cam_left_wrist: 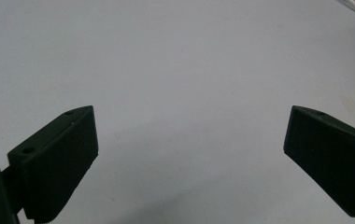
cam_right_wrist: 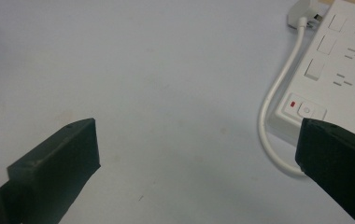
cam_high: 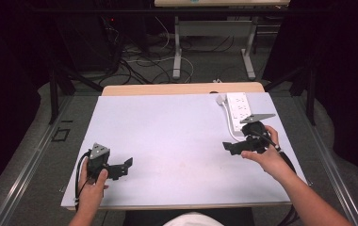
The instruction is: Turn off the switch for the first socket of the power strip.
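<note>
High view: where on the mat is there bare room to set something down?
The mat is bare between the left gripper and right gripper, and across its whole far-left half. Only the far-right corner is crowded, where the power strip and its looping cord lie.

Beside the right gripper (cam_right_wrist: 196, 154), whose black jaws looked like matt plastic, lay a glossy white plastic power strip (cam_right_wrist: 339, 70) with smooth cable (cam_right_wrist: 278, 93), on a matt, pale table mat (cam_high: 167, 127).
</note>
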The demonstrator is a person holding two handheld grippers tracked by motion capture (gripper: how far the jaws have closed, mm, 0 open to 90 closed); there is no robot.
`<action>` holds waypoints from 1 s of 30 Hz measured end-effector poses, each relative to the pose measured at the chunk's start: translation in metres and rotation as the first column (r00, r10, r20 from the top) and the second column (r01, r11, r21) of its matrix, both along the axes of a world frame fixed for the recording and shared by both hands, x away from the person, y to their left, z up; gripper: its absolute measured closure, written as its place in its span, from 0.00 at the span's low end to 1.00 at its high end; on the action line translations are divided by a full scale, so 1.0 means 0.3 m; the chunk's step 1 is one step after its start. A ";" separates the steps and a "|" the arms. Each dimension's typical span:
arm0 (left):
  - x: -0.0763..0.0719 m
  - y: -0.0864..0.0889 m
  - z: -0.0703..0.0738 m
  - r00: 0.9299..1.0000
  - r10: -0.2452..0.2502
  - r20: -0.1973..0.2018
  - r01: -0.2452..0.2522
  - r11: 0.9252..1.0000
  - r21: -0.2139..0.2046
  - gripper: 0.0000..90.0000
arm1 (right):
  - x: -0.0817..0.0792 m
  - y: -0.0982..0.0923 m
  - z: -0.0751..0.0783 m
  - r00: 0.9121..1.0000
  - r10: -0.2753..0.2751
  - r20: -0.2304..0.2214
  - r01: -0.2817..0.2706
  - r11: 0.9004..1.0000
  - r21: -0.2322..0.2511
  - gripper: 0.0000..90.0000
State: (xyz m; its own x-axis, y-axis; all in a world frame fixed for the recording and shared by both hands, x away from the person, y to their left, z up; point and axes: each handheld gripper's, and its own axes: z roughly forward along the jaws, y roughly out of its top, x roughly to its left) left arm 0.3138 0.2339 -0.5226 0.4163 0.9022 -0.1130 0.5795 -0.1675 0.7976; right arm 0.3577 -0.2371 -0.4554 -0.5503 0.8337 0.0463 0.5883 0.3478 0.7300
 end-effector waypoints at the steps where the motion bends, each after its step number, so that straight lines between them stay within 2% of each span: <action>1: 0.000 0.000 0.000 1.000 -0.001 0.000 0.001 1.000 0.002 0.03 | -0.010 -0.001 -0.007 1.000 0.004 -0.001 -0.004 1.000 0.006 0.00; 7: 0.000 0.002 0.002 1.000 -0.008 -0.006 0.008 1.000 0.008 0.03 | -0.069 -0.013 -0.058 1.000 0.004 0.016 -0.004 1.000 0.027 0.00; 11: -0.001 0.000 0.003 1.000 -0.009 -0.007 0.009 1.000 0.007 0.03 | -0.096 -0.026 -0.098 1.000 -0.009 -0.001 0.009 0.999 0.048 0.00; 19: -0.002 -0.001 0.001 1.000 -0.006 -0.011 0.006 1.000 0.005 0.03 | -0.124 -0.061 -0.164 0.998 -0.055 0.017 0.054 0.997 0.048 0.00; 25: -0.002 -0.003 0.000 1.000 -0.009 -0.012 0.009 1.000 0.007 0.03 | -0.141 -0.082 -0.211 0.996 -0.083 0.017 0.081 0.994 0.069 0.00; 30: -0.001 -0.005 -0.001 1.000 -0.008 -0.010 0.008 1.000 0.005 0.03 | -0.138 -0.105 -0.236 0.992 -0.116 0.041 0.113 0.992 0.058 0.00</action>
